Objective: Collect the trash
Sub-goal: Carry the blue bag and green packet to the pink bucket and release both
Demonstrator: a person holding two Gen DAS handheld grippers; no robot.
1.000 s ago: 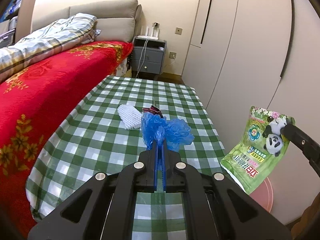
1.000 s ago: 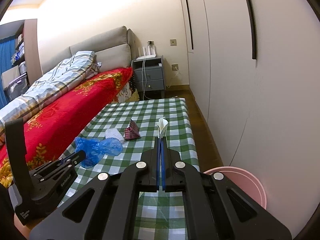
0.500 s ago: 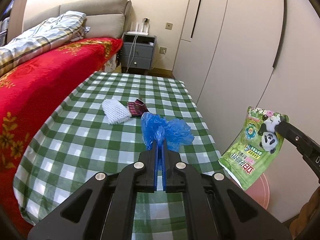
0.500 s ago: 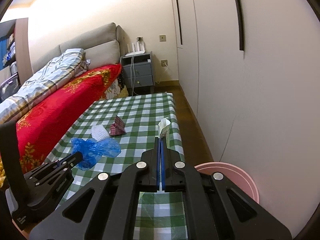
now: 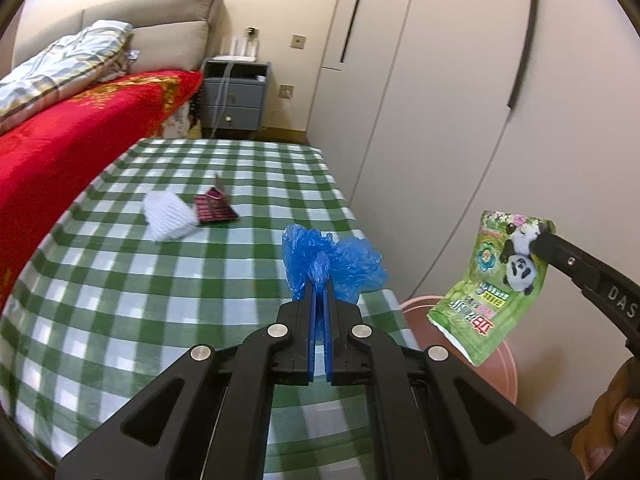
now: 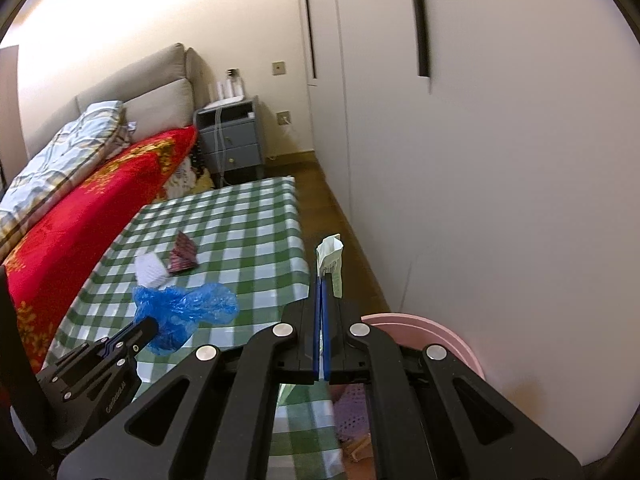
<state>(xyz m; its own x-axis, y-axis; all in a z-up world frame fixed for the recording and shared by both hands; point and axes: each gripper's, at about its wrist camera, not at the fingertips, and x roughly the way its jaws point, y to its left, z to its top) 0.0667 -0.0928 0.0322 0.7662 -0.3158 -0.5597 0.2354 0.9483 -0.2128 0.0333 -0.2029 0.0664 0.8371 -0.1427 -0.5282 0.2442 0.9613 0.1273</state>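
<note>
L gripper [image 5: 319,280], lower centre of its view, is clamped on a blue plastic bag [image 5: 332,264]. R gripper [image 6: 322,280] is clenched on a green panda packet [image 5: 496,288], hanging at right of L view above the pink bin [image 5: 508,364]. Judging by this, two pcs are picked up but not yet dropped; some stuff already lies in the bin. Left on the checked table [image 5: 120,300], mid-left: white foam net [image 5: 166,222] & dark red wrapper [image 5: 214,208], touching.
</note>
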